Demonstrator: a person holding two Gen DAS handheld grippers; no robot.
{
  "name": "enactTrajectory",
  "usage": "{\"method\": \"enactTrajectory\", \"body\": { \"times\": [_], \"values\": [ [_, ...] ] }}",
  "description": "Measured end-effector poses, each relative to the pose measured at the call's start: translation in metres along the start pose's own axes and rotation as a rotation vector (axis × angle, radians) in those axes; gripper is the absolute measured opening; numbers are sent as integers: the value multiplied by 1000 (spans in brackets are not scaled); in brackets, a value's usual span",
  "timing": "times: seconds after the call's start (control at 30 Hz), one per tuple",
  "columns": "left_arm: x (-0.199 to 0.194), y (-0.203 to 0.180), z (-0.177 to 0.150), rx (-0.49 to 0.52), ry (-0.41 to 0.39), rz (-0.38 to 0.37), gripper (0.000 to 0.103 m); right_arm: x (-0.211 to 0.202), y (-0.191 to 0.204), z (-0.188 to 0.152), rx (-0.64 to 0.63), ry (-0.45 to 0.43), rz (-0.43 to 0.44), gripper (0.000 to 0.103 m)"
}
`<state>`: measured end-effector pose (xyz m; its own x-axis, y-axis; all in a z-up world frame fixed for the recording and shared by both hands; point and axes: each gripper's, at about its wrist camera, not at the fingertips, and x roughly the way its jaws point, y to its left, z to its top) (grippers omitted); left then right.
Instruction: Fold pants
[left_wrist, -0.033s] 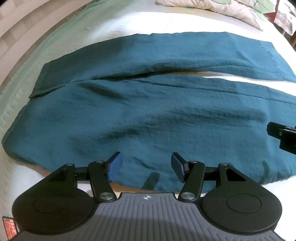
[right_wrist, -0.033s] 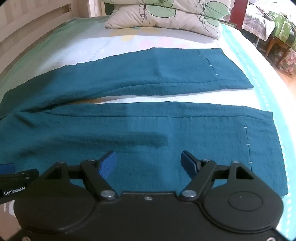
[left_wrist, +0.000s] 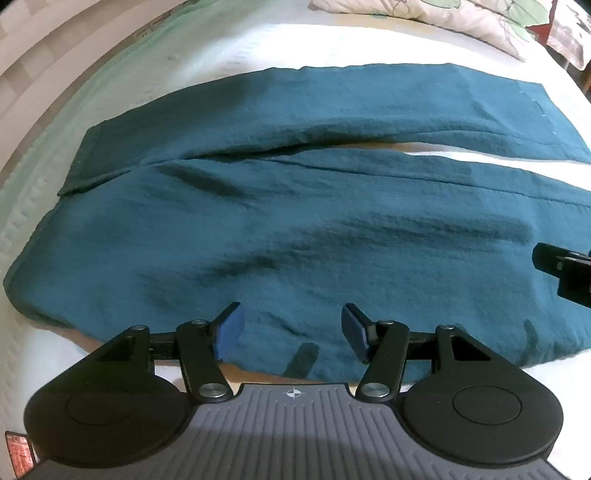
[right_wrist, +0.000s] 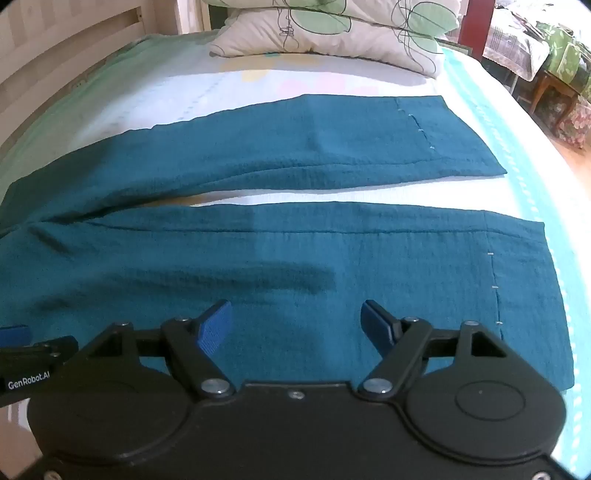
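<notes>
Far left, your left gripper (left_wrist: 291, 332) hangs spread wide over the near edge of the teal pants (left_wrist: 295, 229), gripping nothing; "GenRobot.AI" reads white on its side in the right view. The pants lie flat across the bed (right_wrist: 177, 92), legs running right. Your right gripper (right_wrist: 295, 325) gapes just as wide, empty, above the near leg. Leaf-print pillows (right_wrist: 332, 33) sit far behind.
</notes>
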<state>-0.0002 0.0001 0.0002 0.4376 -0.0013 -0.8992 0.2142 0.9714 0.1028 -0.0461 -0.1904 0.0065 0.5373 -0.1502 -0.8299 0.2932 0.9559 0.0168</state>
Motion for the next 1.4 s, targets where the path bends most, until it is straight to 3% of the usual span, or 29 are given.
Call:
{"method": "enactTrajectory", "body": {
  "times": [1.4],
  "values": [
    [-7,-14,-8,6,27,-10,57,5,-1,-10,20,61,2,77]
  ]
}}
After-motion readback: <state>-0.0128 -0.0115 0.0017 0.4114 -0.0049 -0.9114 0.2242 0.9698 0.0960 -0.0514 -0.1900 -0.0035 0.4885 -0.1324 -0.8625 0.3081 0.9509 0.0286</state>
